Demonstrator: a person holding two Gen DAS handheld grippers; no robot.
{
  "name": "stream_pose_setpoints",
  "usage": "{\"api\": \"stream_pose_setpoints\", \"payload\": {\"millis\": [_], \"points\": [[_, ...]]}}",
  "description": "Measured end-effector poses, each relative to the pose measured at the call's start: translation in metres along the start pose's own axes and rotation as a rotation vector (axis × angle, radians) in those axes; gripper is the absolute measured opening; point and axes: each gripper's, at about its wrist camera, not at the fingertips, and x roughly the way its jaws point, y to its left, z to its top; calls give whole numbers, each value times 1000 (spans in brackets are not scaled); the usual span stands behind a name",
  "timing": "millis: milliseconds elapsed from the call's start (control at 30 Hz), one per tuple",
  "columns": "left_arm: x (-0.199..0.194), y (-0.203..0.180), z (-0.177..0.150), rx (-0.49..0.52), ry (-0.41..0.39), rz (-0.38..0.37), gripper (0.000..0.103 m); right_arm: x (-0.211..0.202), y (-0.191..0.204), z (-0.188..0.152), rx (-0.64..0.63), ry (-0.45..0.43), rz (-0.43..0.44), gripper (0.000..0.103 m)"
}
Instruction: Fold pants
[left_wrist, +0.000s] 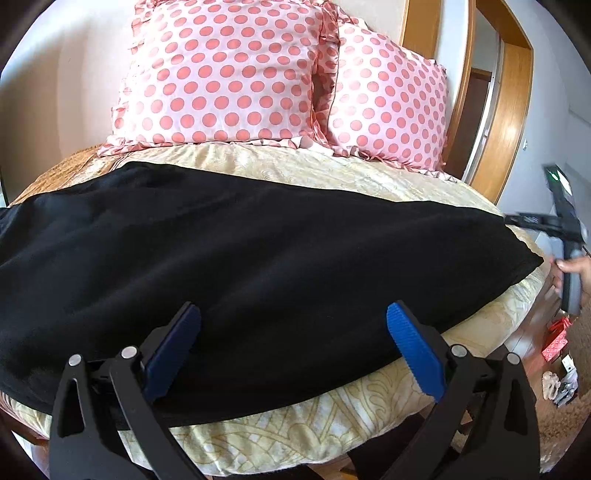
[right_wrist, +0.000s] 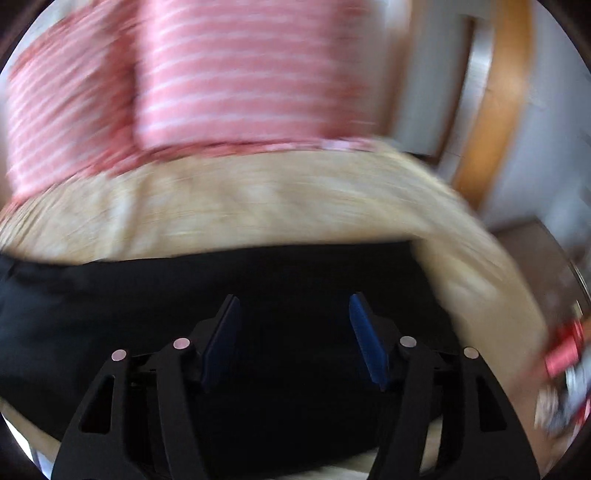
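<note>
Black pants (left_wrist: 240, 258) lie spread flat across the cream patterned bed cover (left_wrist: 332, 166), running from the left edge to the right end. My left gripper (left_wrist: 293, 314) is open and empty, its blue pads just above the near edge of the pants. In the left wrist view the right gripper's body (left_wrist: 569, 236) shows at the far right, held by a hand beside the pants' right end. In the blurred right wrist view my right gripper (right_wrist: 295, 306) is open and empty over the pants (right_wrist: 147, 314).
Two pink polka-dot pillows (left_wrist: 229, 74) stand against the wall at the bed's far side. A wooden door frame (left_wrist: 506, 110) stands at the right. A red box (left_wrist: 556, 339) and small items lie on the floor by the bed's right side.
</note>
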Motion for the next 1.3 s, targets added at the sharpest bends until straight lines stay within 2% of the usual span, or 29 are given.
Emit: {"api": "stream_pose_setpoints", "payload": {"millis": [67,133,200,267,333,400,667,700,767,833,967,1100,1200,1300], "points": [[1,-1,0,4,1,0,101,2,-47,-10,149,18,-73,64],[2,-1,0,7,2,0,101,5,-84,-21,276,31,-96,64],[2,-2,0,7,2,-3,101,10,-107,-34,364,55,-90,64],[2,-2,0,7,3,-5,101,14,-118,-46,424,72,-23,63],[2,-3,0,7,2,-2,101,6,-112,-52,412,43,2,63],[2,-3,0,8,3,0,101,3,-98,-56,399,26,74,59],[2,-3,-1,12,6,-1,101,-6,-50,-71,358,-33,323,56],[2,-3,-2,13,7,-1,101,-8,-50,-72,363,-37,328,54],[2,-2,-2,13,7,-2,101,-6,-54,-71,395,-55,286,49],[2,-3,-1,13,7,-1,101,0,-67,-71,474,-76,267,47],[2,-2,-1,8,7,-7,101,13,-88,-71,597,-104,260,34],[-3,3,1,-14,0,-23,101,22,-92,-73,634,-110,273,6],[-10,9,4,-30,-24,-23,101,13,-88,-69,617,-146,286,6],[-20,20,7,-64,-60,0,101,-14,-66,-50,532,-229,331,5]]}}
